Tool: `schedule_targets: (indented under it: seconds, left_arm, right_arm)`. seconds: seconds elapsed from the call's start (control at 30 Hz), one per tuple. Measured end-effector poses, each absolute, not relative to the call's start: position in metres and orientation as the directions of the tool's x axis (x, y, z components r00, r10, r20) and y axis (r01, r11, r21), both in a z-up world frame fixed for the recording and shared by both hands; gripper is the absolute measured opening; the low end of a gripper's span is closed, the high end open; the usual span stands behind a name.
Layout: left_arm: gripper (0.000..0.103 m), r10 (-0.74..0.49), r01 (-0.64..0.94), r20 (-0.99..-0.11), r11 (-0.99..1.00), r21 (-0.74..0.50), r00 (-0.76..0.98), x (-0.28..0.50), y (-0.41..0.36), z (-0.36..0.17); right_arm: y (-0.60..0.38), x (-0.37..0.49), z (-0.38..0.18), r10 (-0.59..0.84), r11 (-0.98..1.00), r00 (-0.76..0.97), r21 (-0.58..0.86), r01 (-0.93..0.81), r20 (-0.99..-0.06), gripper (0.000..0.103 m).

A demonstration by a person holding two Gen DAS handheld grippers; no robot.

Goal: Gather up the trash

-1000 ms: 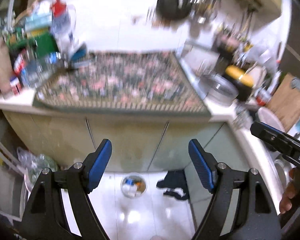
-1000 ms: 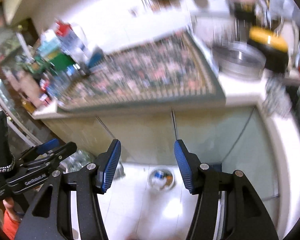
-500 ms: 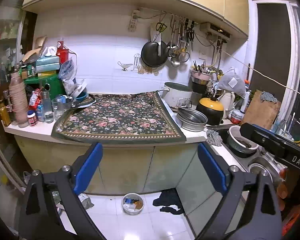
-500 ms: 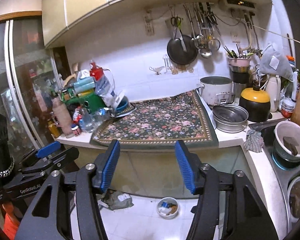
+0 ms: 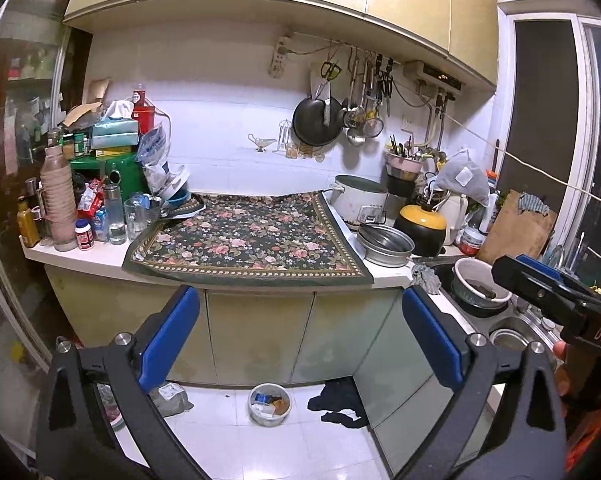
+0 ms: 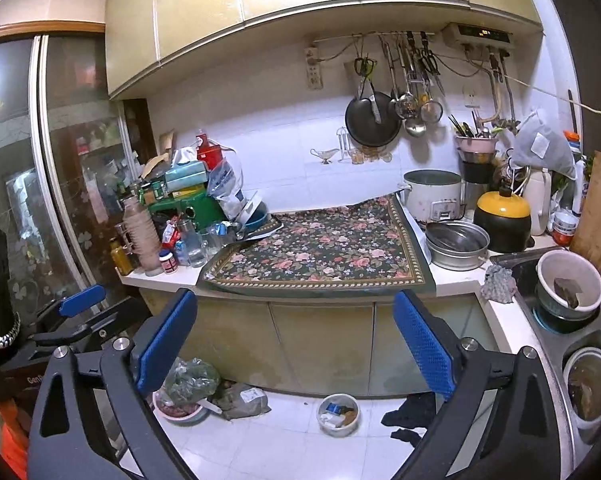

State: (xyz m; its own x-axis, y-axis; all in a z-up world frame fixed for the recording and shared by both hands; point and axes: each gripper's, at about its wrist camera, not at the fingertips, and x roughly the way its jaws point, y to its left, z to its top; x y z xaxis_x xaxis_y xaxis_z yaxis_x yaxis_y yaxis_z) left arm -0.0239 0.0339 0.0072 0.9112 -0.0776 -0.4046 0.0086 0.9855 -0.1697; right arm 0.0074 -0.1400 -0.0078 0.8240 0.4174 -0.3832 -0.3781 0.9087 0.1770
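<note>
1. Blue-padded fingers of the left tool (image 5: 300, 334) stand spread wide, nothing between them, aimed at the cabinet doors below the surface (image 5: 388, 272).
2. The right tool (image 6: 294, 330) is likewise spread and empty; in the left wrist view it shows at 3 o'clock.
3. Trash sits on the white tiled floor (image 6: 284, 452): a small white bowl of scraps (image 5: 269, 404) at 6 o'clock between the left tool's fingers, well apart from both tools.
4. A dark crumpled cloth (image 5: 340, 402) lies just beside the bowl at its 3 o'clock.
5. At the bowl's 9 o'clock lies a grey crumpled packet (image 6: 242, 400), touching a green plastic bag (image 6: 190, 380) (its contents cannot be made out).
6. A floral mat (image 5: 252, 244) covers the middle of the surface, with bottles (image 5: 58, 200) at 9 o'clock and pots (image 5: 384, 244) at 3 o'clock.
</note>
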Motion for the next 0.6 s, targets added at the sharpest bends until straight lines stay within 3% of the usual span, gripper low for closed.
schedule_targets:
  seconds: [0.6]
  left_arm:
    - [0.102,-0.090,0.021,-0.405,0.985,-0.171,0.910,-0.0181,0.0319,0.0114]
  right_arm:
    - [-0.1346,0.0016,-0.0074,0.421,0.907,0.817,0.182,-0.379,-0.395,0.098]
